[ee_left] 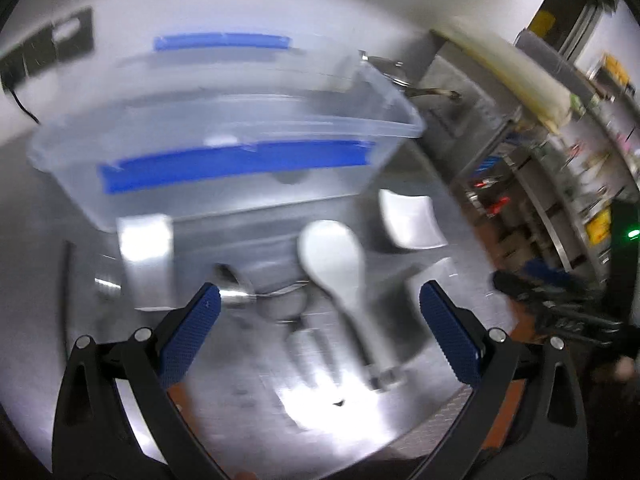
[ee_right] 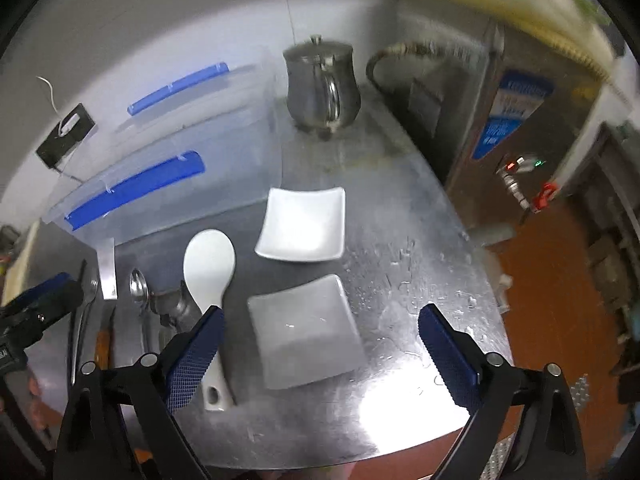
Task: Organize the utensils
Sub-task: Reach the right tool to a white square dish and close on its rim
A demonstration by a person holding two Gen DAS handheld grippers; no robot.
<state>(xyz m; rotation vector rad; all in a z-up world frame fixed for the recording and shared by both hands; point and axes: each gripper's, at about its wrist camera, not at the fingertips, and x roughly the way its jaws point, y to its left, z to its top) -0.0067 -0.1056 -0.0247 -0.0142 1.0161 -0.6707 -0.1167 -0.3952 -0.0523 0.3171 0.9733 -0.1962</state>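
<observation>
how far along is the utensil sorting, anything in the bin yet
Barely started. Done: nothing visible inside the clear bin. In hand: nothing; the left gripper and right gripper are both open and empty. Left: the white rice paddle, the metal spoons and other utensils beside them, and the two white square dishes all lie on the steel table.

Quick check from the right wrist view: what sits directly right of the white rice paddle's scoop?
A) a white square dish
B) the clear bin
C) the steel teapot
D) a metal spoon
A: a white square dish lies just right of the rice paddle scoop.
</observation>
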